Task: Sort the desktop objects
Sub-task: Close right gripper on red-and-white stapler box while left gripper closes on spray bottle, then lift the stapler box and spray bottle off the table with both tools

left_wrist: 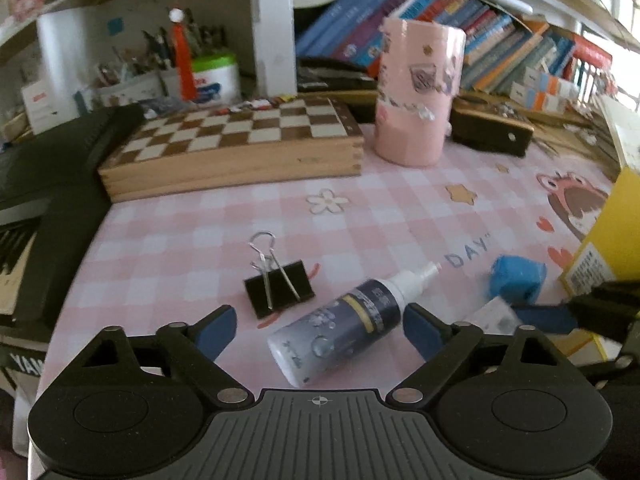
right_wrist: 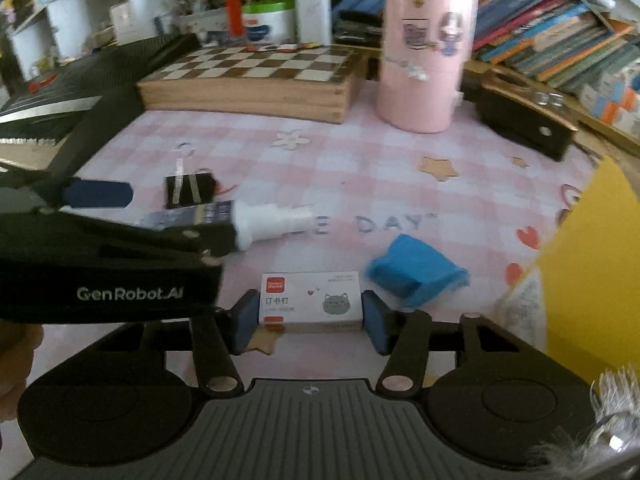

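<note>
Far left, a black keyboard (left_wrist: 36,216) runs along the desk edge. Next to it a wooden chessboard box (left_wrist: 236,148) sits at the back of the pink checked mat (left_wrist: 360,216), w/ a pink cylinder tin (left_wrist: 418,92) upright just right of it and a black case (left_wrist: 494,130) beyond that. Books (left_wrist: 500,40) lean on the shelf behind.

Nearer, a black binder clip (left_wrist: 279,289) lies flat, handles folded over its back. Just right of it a small spray bottle (left_wrist: 344,320) lies on its side, white nozzle pointing up-right. The left gripper (left_wrist: 318,330) stands wide open w/ the bottle between its blue pads, right pad close to the bottle's side, left pad well clear; not gripping.

Further right, a crumpled blue piece (right_wrist: 416,274) lies on the mat, near a yellow box (right_wrist: 592,272) at the right edge.

The right gripper (right_wrist: 310,316) has a white staple box (right_wrist: 312,302) w/ a cat drawing between its pads; both pads sit against the box ends, box resting on the mat.
</note>
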